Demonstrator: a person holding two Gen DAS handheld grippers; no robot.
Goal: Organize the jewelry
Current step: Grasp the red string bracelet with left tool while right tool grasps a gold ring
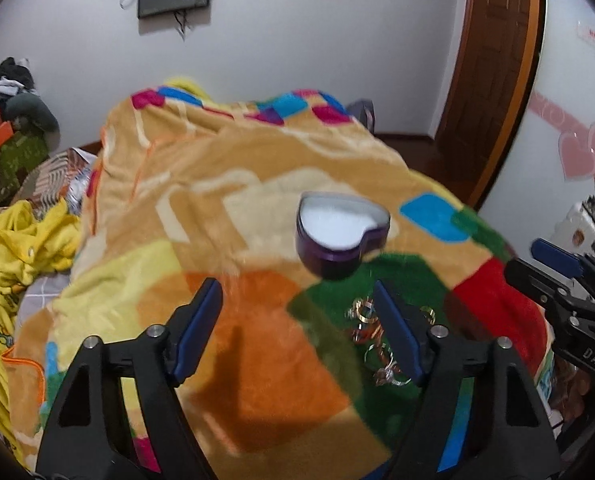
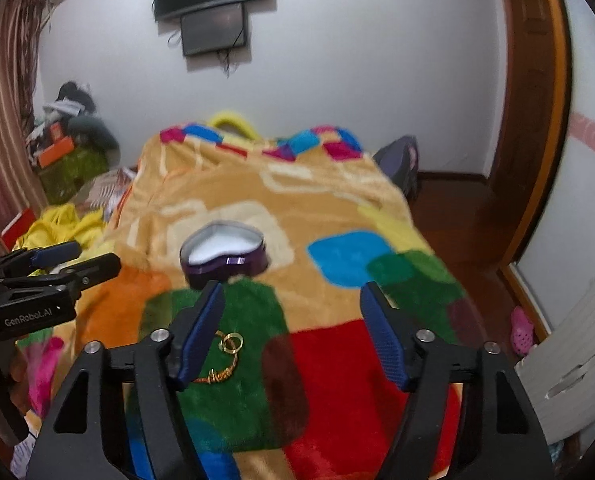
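A purple heart-shaped box [image 1: 342, 233] with a white lining stands open on the colourful blanket [image 1: 233, 184]; it also shows in the right wrist view [image 2: 223, 254]. Several gold rings and small chains [image 1: 371, 336] lie on the green patch in front of the box, partly hidden behind my left gripper's right finger. In the right wrist view the gold rings [image 2: 228, 354] lie beside the left finger. My left gripper [image 1: 297, 300] is open and empty above the blanket. My right gripper [image 2: 293, 300] is open and empty too, and shows at the right edge of the left wrist view [image 1: 557, 264].
The blanket covers a bed. Yellow clothes [image 1: 21, 248] and boxes lie to its left. A brown door [image 1: 493, 64] and wooden floor are at the right. A white plastic chair [image 2: 573, 356] stands at the bed's right side. Screens [image 2: 213, 8] hang on the far wall.
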